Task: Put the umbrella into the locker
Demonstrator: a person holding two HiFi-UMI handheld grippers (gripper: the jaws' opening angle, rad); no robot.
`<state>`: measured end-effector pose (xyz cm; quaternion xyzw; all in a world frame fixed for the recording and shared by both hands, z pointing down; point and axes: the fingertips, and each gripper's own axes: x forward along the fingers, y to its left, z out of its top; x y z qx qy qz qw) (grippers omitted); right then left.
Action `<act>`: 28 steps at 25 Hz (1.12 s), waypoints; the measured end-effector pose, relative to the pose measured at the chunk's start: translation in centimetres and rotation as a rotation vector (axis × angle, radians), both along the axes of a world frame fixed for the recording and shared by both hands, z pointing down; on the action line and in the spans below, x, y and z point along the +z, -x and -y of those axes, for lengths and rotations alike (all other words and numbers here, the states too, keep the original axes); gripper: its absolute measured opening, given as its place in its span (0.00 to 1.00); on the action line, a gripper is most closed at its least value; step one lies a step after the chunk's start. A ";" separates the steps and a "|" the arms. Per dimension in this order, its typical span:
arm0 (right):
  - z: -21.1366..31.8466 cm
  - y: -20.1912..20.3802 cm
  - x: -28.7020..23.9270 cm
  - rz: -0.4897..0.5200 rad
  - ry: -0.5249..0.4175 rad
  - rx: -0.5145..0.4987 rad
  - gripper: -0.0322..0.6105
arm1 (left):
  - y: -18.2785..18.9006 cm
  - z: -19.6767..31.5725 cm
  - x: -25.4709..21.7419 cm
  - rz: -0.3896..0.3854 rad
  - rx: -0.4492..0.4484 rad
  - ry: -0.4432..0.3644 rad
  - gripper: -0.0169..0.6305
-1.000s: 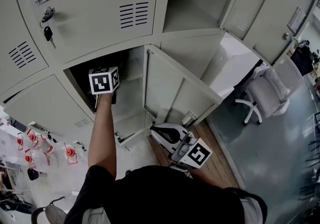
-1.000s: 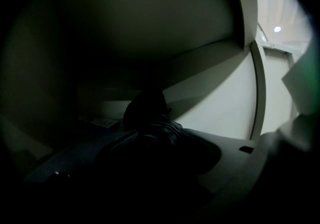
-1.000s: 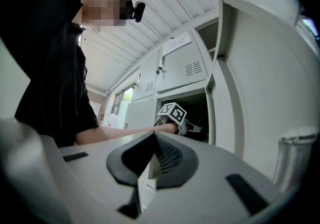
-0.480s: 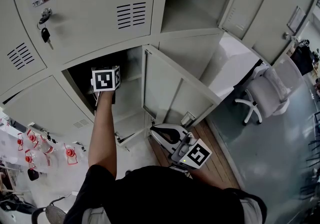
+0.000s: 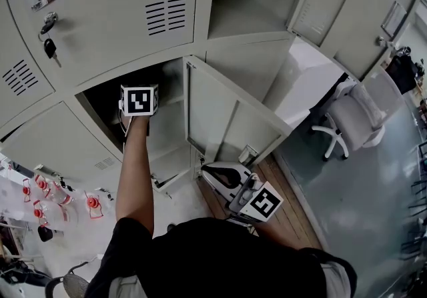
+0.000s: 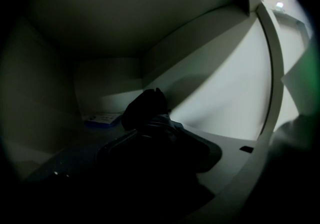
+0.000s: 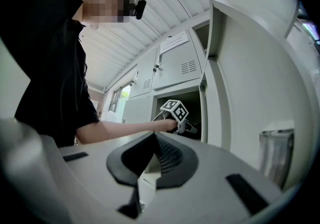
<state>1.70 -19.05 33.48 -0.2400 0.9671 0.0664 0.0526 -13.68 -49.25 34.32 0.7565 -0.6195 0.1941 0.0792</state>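
The dark folded umbrella point(image 6: 145, 108) is inside the open lower locker point(image 5: 175, 131), with its end sticking up past my left gripper point(image 6: 159, 135). The left jaws are opening. The umbrella lies between them, and in the dark I see no gap beside it. From the head view only the left gripper's marker cube point(image 5: 138, 100) shows at the locker mouth, at the end of a bare forearm. My right gripper point(image 7: 152, 165) is shut on nothing and stays low by the person's body point(image 5: 215, 175), outside the locker.
The locker door point(image 5: 230, 120) stands open to the right of the left arm. A blue-and-white paper point(image 6: 102, 118) lies on the locker floor. Keys point(image 5: 48, 47) hang in the door above. A white office chair point(image 5: 350, 120) stands at the right, and red items point(image 5: 93, 201) lie at the lower left.
The left gripper has rolled a little at the locker mouth, so its cube now faces the camera squarely. The right gripper has stayed where it was.
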 end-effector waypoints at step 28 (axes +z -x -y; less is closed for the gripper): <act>-0.9 2.7 0.0 -0.012 0.005 -0.069 0.07 | 0.1 -7.5 -7.1 -0.029 0.092 -0.253 0.40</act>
